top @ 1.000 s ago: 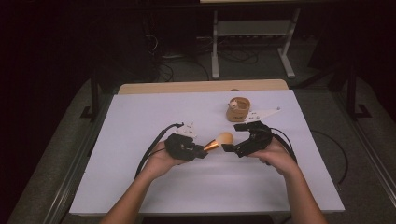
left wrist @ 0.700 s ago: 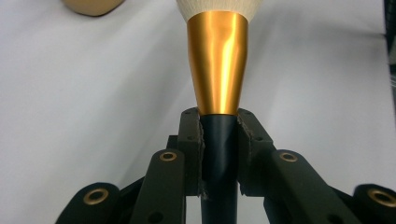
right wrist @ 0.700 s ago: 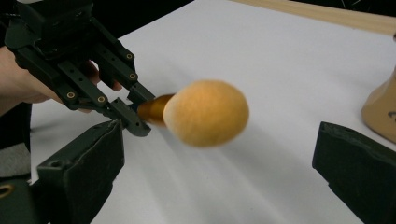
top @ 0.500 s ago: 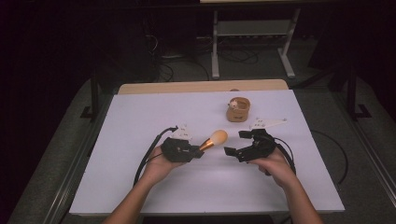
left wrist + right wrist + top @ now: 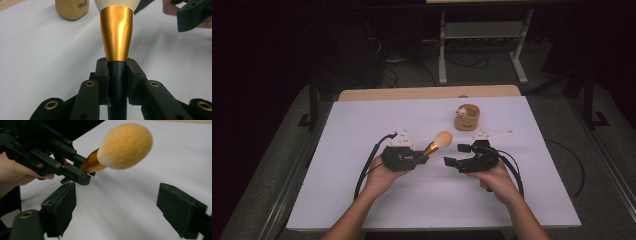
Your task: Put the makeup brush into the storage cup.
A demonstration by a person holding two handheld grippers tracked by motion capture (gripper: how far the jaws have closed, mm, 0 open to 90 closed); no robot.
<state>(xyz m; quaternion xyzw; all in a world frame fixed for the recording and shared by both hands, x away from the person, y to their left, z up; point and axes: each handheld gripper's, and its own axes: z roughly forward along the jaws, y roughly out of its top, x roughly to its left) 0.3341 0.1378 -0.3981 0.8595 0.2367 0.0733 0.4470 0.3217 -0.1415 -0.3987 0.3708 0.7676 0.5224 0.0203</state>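
Observation:
A makeup brush with a fluffy tan head (image 5: pixel 443 140) and a gold ferrule (image 5: pixel 116 32) points up and to the right from my left gripper (image 5: pixel 426 156). That gripper is shut on the brush's black handle, and its pads (image 5: pixel 103 75) press both sides. My right gripper (image 5: pixel 454 155) hovers just right of the brush, below its head (image 5: pixel 125 146). Its jaws have just been closing, and they stand apart with nothing between them (image 5: pixel 117 187). The right gripper view has the left gripper (image 5: pixel 75 173) at its upper left.
A small tan container (image 5: pixel 467 117) stands behind the grippers toward the back right of the white table (image 5: pixel 362 125), and it appears again at the top of the left gripper view (image 5: pixel 72 8). Cables trail from both grippers. A dark floor surrounds the table.
My right gripper has drawn back from the brush head, toward the person and lower. The left gripper has stayed put, with the brush head tipped slightly higher.

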